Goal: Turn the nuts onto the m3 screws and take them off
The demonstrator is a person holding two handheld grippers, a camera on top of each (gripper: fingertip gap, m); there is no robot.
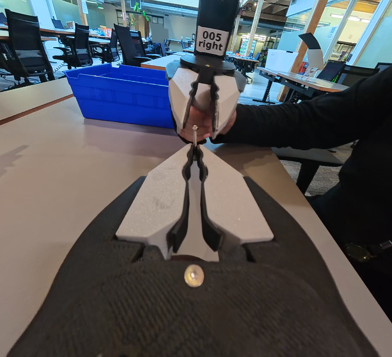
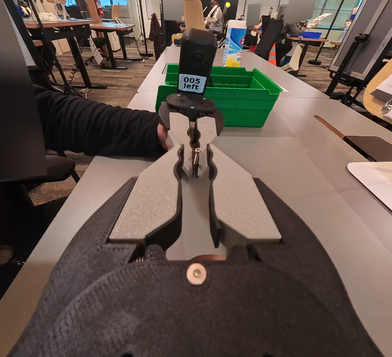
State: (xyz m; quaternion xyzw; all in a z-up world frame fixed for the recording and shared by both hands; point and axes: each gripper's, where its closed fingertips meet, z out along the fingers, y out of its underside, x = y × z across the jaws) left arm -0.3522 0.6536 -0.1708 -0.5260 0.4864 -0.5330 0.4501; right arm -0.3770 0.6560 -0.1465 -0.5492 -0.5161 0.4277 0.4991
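Note:
My left gripper (image 1: 194,147) is shut on the lower end of a thin silver m3 screw (image 1: 194,137), which points away from it. A small nut-like piece (image 1: 195,127) sits at the screw's free end. My right gripper (image 2: 194,145) faces the left one and is open, with a fingertip on each side of that end and not touching it. In the right wrist view the screw (image 2: 195,157) and the ring-shaped end piece (image 2: 197,150) show between my right fingers (image 2: 167,168), with the left gripper (image 2: 194,173) clamped on it behind. Both are held above the grey table (image 1: 63,177).
A blue bin (image 1: 118,96) stands on the table behind the right gripper. A green bin (image 2: 244,100) and a wipes canister (image 2: 235,43) stand behind the left gripper. A white board (image 2: 377,179) lies at the right edge. A person's black sleeves hold both grippers. Only a small space, under 4 cm, lies between the two pairs of fingers.

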